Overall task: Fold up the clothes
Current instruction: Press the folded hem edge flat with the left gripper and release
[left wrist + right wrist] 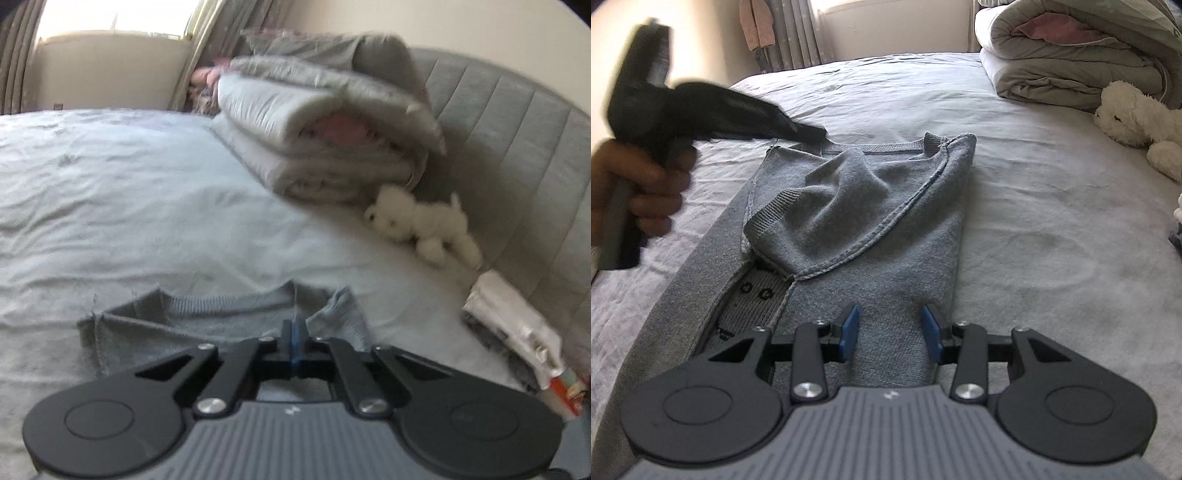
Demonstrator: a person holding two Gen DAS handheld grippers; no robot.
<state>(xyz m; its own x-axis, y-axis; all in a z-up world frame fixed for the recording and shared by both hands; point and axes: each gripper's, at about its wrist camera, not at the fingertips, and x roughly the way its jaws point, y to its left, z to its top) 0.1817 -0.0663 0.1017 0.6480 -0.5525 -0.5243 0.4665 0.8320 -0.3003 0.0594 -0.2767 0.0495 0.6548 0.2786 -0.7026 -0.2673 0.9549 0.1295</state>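
A grey knit cardigan [886,229] lies lengthwise on the bed, collar at the far end, one sleeve folded across its chest. My right gripper [891,326] is open, its blue pads just above the cardigan's lower part, empty. My left gripper [294,334] has its jaws closed together over the cardigan's collar edge [229,306]; whether cloth sits between the pads is hidden. It also shows in the right wrist view [809,133], held by a hand at the cardigan's far left shoulder.
The bed sheet [1052,206] is pale grey and wrinkled. A folded duvet stack [325,140] and a white plush toy [421,221] lie by the grey headboard [517,122]. A crumpled white packet [513,328] lies at the right. A window is behind.
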